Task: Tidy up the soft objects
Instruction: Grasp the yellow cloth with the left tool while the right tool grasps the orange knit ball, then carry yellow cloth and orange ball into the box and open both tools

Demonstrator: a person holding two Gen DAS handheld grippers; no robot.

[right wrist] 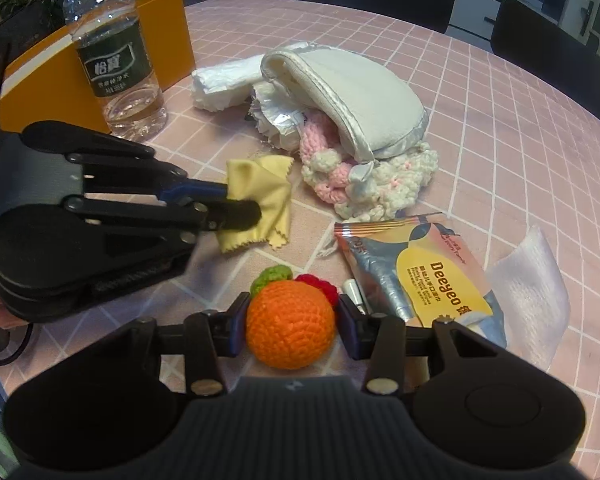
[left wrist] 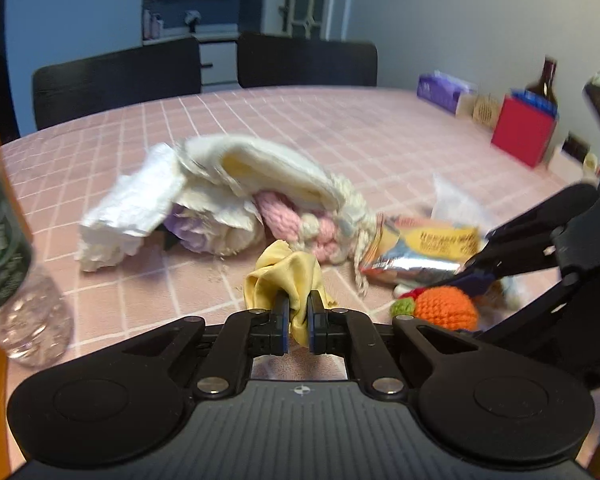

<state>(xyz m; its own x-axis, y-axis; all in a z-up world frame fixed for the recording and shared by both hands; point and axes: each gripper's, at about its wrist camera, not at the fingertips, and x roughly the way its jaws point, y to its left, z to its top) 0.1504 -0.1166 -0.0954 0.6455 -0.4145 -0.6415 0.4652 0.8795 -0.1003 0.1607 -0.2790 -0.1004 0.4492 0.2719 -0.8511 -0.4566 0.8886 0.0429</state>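
The left gripper (left wrist: 298, 320) is clamped on the yellow cloth (right wrist: 266, 196), which lies bunched on the pink-tiled tabletop (right wrist: 500, 128) just in front of the white padded pouch (right wrist: 352, 96) — the pouch lies on its side, with pink-and-white knitted pieces (right wrist: 364, 184) spilling from its open mouth. The right gripper (right wrist: 292, 320) is clamped on the orange crocheted ball (right wrist: 290, 330), low over the tabletop beside a foil packet (right wrist: 416, 272). An orange box (right wrist: 80, 80) stands behind a water bottle (right wrist: 116, 56) — its contents cannot be seen.
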